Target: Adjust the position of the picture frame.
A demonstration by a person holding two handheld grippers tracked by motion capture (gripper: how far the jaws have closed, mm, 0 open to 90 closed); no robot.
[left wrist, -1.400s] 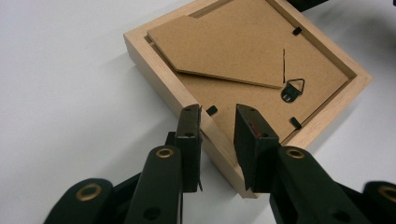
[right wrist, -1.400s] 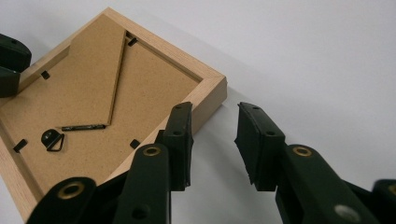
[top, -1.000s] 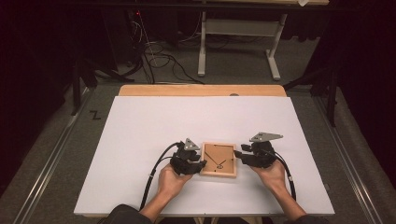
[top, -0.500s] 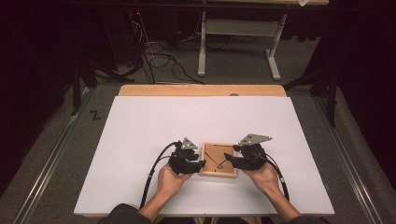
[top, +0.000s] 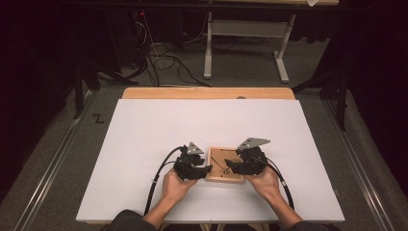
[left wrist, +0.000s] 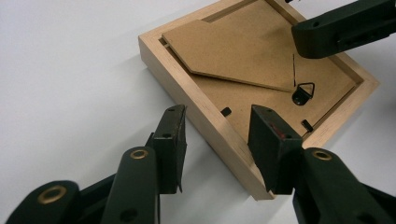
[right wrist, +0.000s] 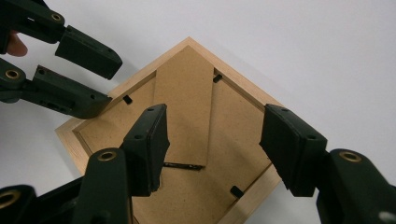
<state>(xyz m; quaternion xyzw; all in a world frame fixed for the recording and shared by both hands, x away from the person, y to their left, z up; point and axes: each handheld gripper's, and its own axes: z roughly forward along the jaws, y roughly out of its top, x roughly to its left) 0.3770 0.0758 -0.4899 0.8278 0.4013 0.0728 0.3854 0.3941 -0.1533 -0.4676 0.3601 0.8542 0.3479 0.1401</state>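
A big white sheet (top: pixel 159 139) covered most of a light wooden table (top: pixel 207 93), whose bare wood showed as a strip at the far edge. The room around it was dark. Grey floor (top: pixel 43 159) lay on both sides, and black cables (top: pixel 163 60) and a grey metal stand (top: pixel 243 41) sat beyond the table.

One small square picture frame of pale wood (top: pixel 224 164) lay flat near the person's side of the sheet, between the two hands. It lay face down, with its brown board back (left wrist: pixel 261 88) pointing up. On that back was one long flat brown cardboard stand (right wrist: pixel 184 107), with its pointed end aimed at a corner of the frame. One small black hanging ring (left wrist: pixel 303 93) sat near the stand's straight end. Little black tabs (right wrist: pixel 126 99) held the back in; I could count four in the right gripper view.

There were two black grippers. The left gripper (left wrist: pixel 217 140) had its jaws apart, one on each side of the frame's wooden edge, and they had just been opening. I could not see them pressing on the wood. The right gripper (right wrist: pixel 212 144) hung over the frame's back with its jaws wide apart. They had just been opening too, and nothing was held between them.
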